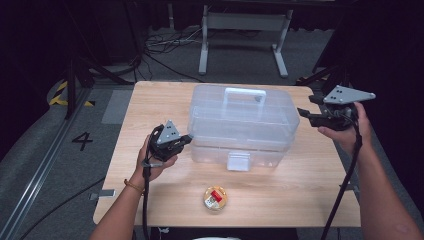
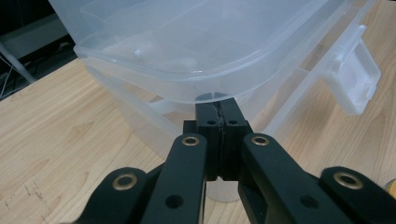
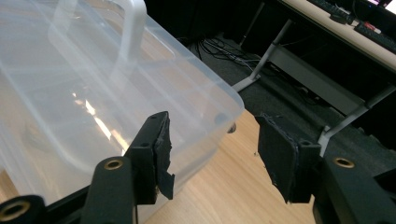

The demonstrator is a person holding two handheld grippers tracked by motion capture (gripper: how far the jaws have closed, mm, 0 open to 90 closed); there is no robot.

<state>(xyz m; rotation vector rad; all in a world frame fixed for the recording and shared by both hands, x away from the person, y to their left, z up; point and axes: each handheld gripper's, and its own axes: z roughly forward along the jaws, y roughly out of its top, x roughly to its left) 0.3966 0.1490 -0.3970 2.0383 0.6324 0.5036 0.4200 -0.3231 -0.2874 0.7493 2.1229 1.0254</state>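
The left claw (image 1: 187, 138) has its jaws pressed together, tips just under the lid rim at the left end of the clear plastic storage box (image 1: 243, 125), which sits in the middle of the bench (image 1: 150, 100) toward its far edge. The right claw (image 1: 303, 114) is spread wide beside the box's right end, near the bench's right edge. A small round container (image 1: 215, 198) with something red inside lies near the bench's near edge.

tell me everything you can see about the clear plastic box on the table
The box is translucent, whitish plastic, rectangular with rounded corners, sitting upright mid-table. Its domed lid carries a flat handle and looks slightly raised at the left side; a latch hangs at the front. The shut left claw has its tips under the lid's rim at the left end. The open right claw is close to the right end, not touching.
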